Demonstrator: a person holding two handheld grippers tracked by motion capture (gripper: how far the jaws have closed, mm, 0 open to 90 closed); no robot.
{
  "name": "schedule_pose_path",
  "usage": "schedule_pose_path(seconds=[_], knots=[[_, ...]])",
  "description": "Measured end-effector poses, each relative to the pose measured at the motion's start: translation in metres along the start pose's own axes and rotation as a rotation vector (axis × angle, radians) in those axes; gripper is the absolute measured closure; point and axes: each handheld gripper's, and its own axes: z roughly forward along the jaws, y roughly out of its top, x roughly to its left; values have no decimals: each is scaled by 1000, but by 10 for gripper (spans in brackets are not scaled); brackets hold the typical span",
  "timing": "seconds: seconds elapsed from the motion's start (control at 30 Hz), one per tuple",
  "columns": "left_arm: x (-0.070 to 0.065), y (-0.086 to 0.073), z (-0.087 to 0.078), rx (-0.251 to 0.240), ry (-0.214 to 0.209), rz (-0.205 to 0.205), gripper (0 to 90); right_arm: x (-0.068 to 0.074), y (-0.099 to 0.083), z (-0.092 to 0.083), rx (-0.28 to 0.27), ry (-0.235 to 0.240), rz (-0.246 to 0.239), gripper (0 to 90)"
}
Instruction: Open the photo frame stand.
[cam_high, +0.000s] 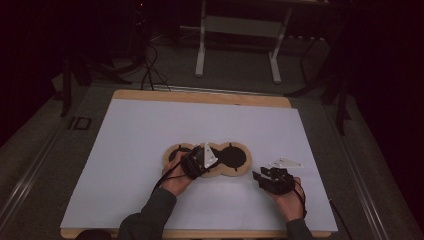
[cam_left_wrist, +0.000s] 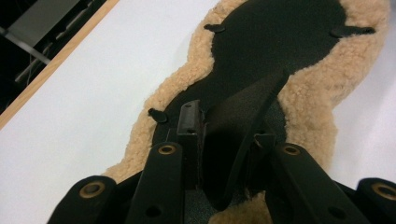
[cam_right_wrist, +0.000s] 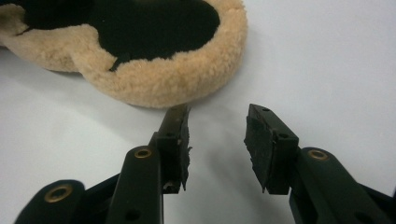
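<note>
White tabletop (cam_high: 130, 150) under tan fleece pad (cam_high: 207, 159) with black centre, left tongs (cam_left_wrist: 224, 140) pinching its raised black flap (cam_left_wrist: 243, 116), right tongs (cam_right_wrist: 217, 140) spread.

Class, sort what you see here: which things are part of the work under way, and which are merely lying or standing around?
In the job:
- fleece pad, tan with a black centre
- black flap of the pad, pinched in the left gripper
- right gripper, open beside the pad

Standing around:
- white board under the pad
- metal stand behind the table
- floor cables
</note>
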Motion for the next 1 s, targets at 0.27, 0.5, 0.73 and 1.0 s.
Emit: schedule_pose_path(seconds=[0.27, 0.5, 0.73, 1.0], knots=[[5, -8, -7, -71, -1, -42, 750, 0, 0, 0, -1, -1, -2, 585], [8, -15, -14, -111, -18, -56, 748, -1, 4, -5, -24, 2, 12, 576], [9, -20, -18, -146, -27, -79, 745, -1, 13, -13, -58, 18, 28, 557], [6, -23, -19, -153, -35, -78, 738, -1, 32, -23, -78, 7, 11, 524]])
